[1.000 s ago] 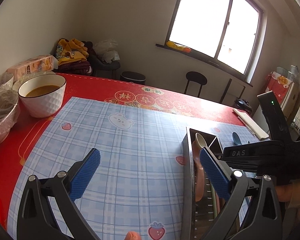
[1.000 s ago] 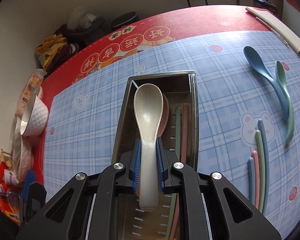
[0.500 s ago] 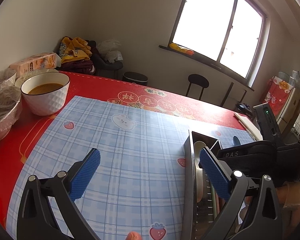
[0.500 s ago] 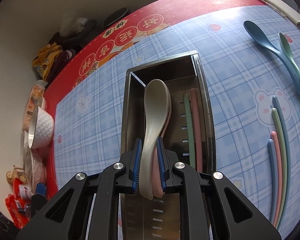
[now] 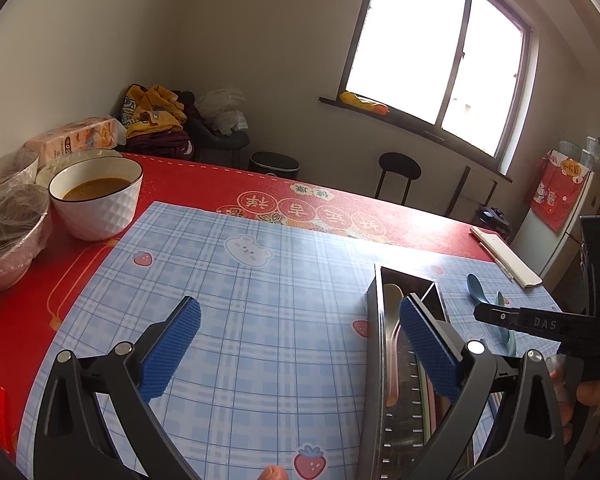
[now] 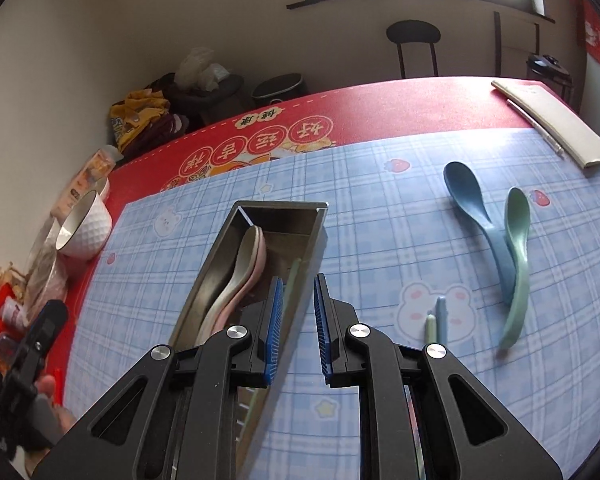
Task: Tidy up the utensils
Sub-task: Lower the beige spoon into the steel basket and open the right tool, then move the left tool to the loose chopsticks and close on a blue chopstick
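Observation:
A steel utensil tray (image 6: 220, 252) lies on the blue checked mat. A beige spoon (image 6: 236, 276) lies in its left compartment on top of a pink spoon (image 6: 258, 268); chopsticks (image 6: 294, 272) lie in the right one. My right gripper (image 6: 297, 328) hangs above the tray's right wall, jaws slightly apart and empty. A blue spoon (image 6: 476, 208) and a green spoon (image 6: 518, 256) lie on the mat to the right, with loose chopsticks (image 6: 436, 320) nearer. My left gripper (image 5: 300, 344) is wide open and empty over the mat, left of the tray (image 5: 374, 360).
A white bowl of brown soup (image 5: 96, 200) and plastic-wrapped bowls (image 5: 8, 232) stand at the table's left edge. A cream case with a pen (image 6: 556, 120) lies at the far right. The red tablecloth (image 5: 204, 184) surrounds the mat.
My right gripper lowered the beige spoon into the tray onto the pink spoon, opened, let it go and pulled back to the right. The left gripper stayed open.

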Available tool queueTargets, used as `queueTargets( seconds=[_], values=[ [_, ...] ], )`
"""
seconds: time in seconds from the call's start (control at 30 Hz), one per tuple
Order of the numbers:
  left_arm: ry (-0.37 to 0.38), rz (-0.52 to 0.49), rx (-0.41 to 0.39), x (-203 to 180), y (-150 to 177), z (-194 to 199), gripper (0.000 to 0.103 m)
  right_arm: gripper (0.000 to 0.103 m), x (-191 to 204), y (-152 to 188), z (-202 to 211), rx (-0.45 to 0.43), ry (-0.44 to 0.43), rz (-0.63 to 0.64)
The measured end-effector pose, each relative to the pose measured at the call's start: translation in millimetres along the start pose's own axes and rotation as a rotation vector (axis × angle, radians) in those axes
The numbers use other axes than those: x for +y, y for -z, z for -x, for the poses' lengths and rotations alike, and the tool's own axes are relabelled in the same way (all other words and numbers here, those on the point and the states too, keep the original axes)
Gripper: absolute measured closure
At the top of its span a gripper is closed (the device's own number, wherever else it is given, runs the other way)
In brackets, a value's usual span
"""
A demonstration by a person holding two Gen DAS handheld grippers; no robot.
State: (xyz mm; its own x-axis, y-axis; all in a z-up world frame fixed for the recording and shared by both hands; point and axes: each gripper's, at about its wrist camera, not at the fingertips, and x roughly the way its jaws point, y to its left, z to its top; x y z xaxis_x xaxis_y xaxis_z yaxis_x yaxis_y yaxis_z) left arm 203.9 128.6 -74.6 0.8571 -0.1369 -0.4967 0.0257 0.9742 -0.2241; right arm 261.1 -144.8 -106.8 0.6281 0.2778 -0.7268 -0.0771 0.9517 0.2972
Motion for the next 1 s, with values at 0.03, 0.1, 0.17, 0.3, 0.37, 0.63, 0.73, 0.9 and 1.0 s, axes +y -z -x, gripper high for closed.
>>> queueTargets(
  seconds=[0.03,0.1,0.17,0.3,0.37,0.63,0.73,0.9,1.0],
  values=[
    [0.0,-0.003,-0.012,-2.0,-0.4,2.5,0.006,0.086,-8.8,1.7,6.8,-0.023,0.004,0.026],
    [-0.015,-0.021,-0.024,-7.3,-2.0,5.0,0.006,0.086,-25.4,6.8,19.3,-0.067,0.01,0.091],
    [-0.032,-0.023,-0.028,-12.5,-2.6,6.4,0.006,0.086,-40.0,13.2,29.1,-0.096,0.021,0.153],
    [-0.064,-0.061,0.002,-34.8,1.3,10.7,0.006,0.086,-74.7,22.2,42.9,-0.121,-0.027,0.177],
    [-0.077,-0.096,0.016,-54.3,7.5,16.8,0.006,0.086,-87.9,25.0,47.6,-0.147,-0.023,0.189],
    [-0.019,-0.214,0.069,-150.7,47.7,38.7,0.006,0.086,-118.1,29.8,43.2,-0.163,-0.075,0.218],
    [-0.023,-0.259,0.086,-179.7,61.0,36.2,0.006,0.086,-125.6,30.4,39.5,-0.153,-0.08,0.242],
    [-0.067,-0.298,0.166,-204.0,83.1,17.3,0.03,0.086,-138.5,29.5,38.4,-0.143,-0.117,0.244],
    [-0.053,-0.292,0.226,-212.3,97.6,6.0,0.04,0.086,-143.0,33.8,40.2,-0.139,-0.135,0.228]
  ],
)
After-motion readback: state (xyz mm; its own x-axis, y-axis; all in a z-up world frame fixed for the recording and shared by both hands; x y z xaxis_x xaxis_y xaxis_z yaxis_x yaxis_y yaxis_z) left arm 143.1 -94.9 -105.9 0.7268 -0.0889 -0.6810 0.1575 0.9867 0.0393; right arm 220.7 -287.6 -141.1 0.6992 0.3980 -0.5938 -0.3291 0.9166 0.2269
